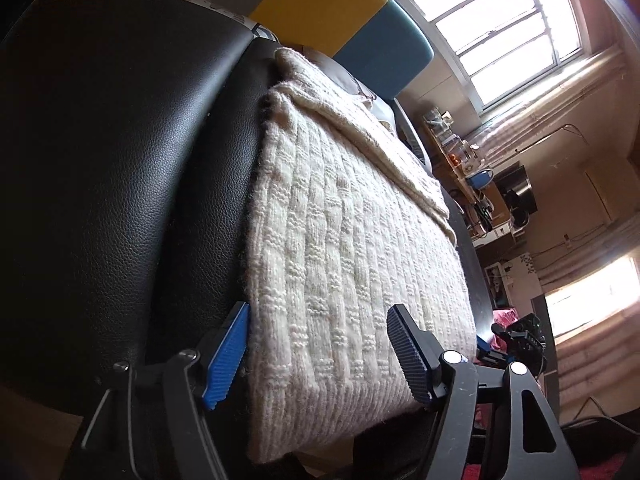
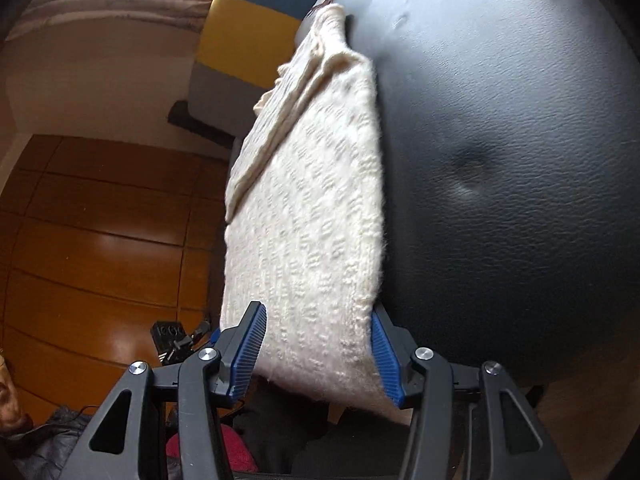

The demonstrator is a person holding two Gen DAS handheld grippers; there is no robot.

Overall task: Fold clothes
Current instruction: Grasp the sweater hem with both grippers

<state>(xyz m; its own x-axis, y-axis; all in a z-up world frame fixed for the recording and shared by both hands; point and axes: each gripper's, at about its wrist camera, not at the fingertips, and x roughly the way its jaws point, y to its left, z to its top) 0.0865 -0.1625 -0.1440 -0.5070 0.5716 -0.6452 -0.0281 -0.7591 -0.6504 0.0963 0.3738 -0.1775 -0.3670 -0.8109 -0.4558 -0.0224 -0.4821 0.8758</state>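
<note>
A cream knitted sweater (image 1: pixel 352 240), folded into a thick stack, lies on a black leather seat (image 1: pixel 112 160). My left gripper (image 1: pixel 320 360) is open, its blue pads (image 1: pixel 226 360) on either side of the stack's near edge, one between sweater and leather. In the right wrist view the same sweater (image 2: pixel 308 208) lies against the black leather (image 2: pixel 500 160). My right gripper (image 2: pixel 320 354) is open around the sweater's other near corner, one blue pad (image 2: pixel 250 350) on top and one against the leather. Neither gripper pinches the knit.
A yellow, blue and grey cushion (image 1: pixel 340 12) stands behind the sweater. A cluttered desk (image 1: pixel 472 168) and bright windows (image 1: pixel 500 28) lie to the right. Wooden floor (image 2: pixel 100 240) shows beside the seat. Pink cloth (image 2: pixel 208 452) lies below the right gripper.
</note>
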